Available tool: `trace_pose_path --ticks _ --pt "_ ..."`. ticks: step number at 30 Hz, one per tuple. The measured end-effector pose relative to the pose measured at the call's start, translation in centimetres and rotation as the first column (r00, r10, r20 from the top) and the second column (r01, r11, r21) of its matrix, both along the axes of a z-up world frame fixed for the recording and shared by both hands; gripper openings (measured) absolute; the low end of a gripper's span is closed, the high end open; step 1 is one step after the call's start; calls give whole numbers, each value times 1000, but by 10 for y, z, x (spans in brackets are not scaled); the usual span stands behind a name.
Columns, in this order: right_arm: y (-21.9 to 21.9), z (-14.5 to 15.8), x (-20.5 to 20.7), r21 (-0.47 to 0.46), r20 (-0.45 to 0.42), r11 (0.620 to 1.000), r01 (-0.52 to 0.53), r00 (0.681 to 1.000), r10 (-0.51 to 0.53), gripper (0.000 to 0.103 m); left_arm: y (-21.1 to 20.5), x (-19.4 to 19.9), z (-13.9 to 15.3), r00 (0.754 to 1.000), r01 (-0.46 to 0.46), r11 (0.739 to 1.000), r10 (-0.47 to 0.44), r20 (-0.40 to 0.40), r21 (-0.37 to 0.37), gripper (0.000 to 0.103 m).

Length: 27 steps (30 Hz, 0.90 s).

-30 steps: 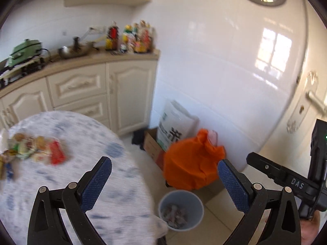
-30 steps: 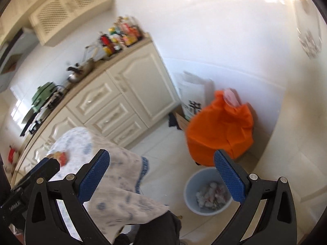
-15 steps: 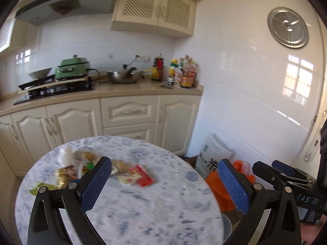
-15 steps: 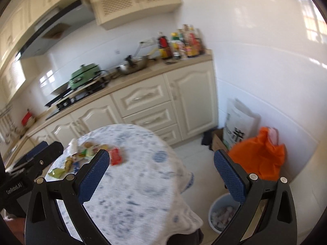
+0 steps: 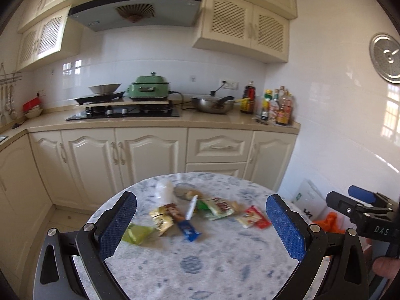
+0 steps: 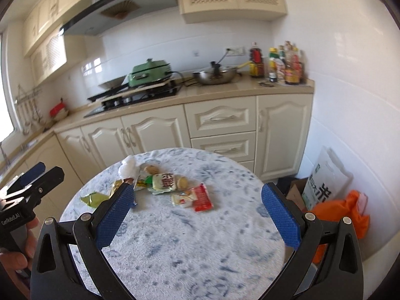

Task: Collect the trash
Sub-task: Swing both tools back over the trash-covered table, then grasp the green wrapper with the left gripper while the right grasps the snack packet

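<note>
right wrist view alone: orange bag [image 6: 342,215] whole, beside table [image 6: 200,237]

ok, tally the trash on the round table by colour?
Red plastic sachet: 1
Yellow-green crumpled wrapper: 1
Gold foil wrapper: 1
Blue-ended bar wrapper: 1
Green-and-white snack packet: 1
White flat packet: 1
White crumpled tissue: 1
Tan round biscuits: 2
Total: 9 clear; the blurred pile may hide more.

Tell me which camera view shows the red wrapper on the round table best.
The right wrist view: the red wrapper lies unobstructed, nearer the middle, edges distinct. In the left wrist view it sits blurred beside the hand-held gripper's right finger.
</note>
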State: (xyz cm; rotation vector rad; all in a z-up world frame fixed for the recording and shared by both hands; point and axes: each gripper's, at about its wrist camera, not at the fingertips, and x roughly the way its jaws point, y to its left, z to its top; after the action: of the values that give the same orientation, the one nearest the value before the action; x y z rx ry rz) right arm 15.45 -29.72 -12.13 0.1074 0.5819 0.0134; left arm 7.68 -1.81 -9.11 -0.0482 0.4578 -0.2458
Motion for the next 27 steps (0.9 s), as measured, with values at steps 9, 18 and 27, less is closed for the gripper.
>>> trace_pose_path --ticks 9,18,27 --pt "30 -39 40 -44 -110 997 -71 992 66 103 31 22 -20 995 -72 997 72 -76 10 102" --pt "45 -93 90 -57 -218 993 -99 972 84 103 51 77 -52 979 -108 992 118 -166 65 102" --pt "40 -133 129 -68 -297 994 -87 953 63 96 55 146 -95 947 -92 991 118 -299 102 102"
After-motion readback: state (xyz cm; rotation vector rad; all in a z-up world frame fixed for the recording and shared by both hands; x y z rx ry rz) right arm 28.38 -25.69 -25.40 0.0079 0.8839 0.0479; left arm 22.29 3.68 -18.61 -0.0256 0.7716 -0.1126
